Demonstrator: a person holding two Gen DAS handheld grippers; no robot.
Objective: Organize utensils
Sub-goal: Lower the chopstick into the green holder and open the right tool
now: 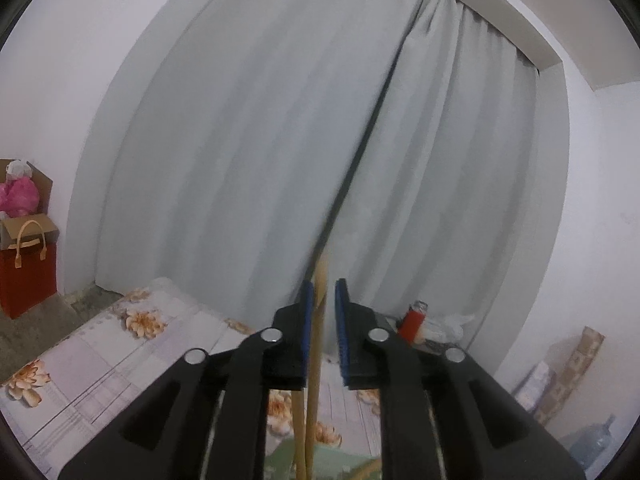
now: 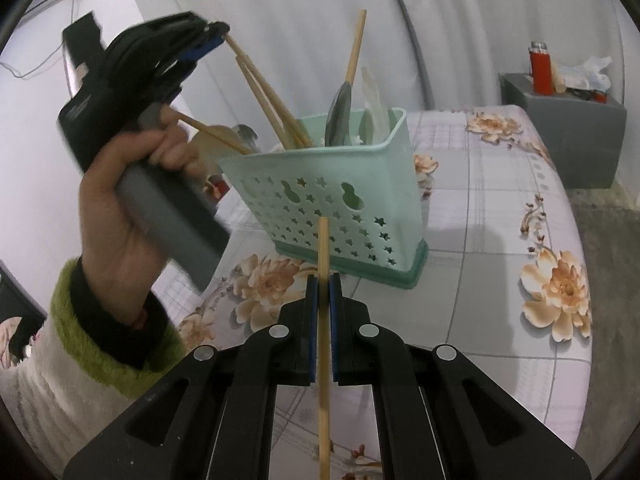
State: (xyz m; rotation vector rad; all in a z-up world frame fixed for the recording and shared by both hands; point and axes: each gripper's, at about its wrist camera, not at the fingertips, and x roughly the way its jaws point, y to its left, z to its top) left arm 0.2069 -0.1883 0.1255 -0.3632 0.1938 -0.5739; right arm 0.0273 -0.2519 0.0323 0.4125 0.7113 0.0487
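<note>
A mint green perforated utensil basket (image 2: 340, 200) stands on the flowered tablecloth (image 2: 500, 240). It holds spoons (image 2: 340, 112) and several wooden chopsticks. My left gripper (image 2: 216, 38) is up and left of the basket, with two chopsticks (image 2: 264, 84) between its fingers; their lower ends sit in the basket. In the left wrist view the gripper (image 1: 323, 296) shows a small gap beside the chopsticks (image 1: 314, 360). My right gripper (image 2: 323, 292) is shut on a single chopstick (image 2: 323, 248), held upright in front of the basket.
A grey stool (image 2: 568, 132) with a red flask (image 2: 540, 68) and crumpled bags stands at the back right. Grey curtains (image 1: 280, 140) hang behind. A red bag (image 1: 28, 276) and boxes stand at the left wall.
</note>
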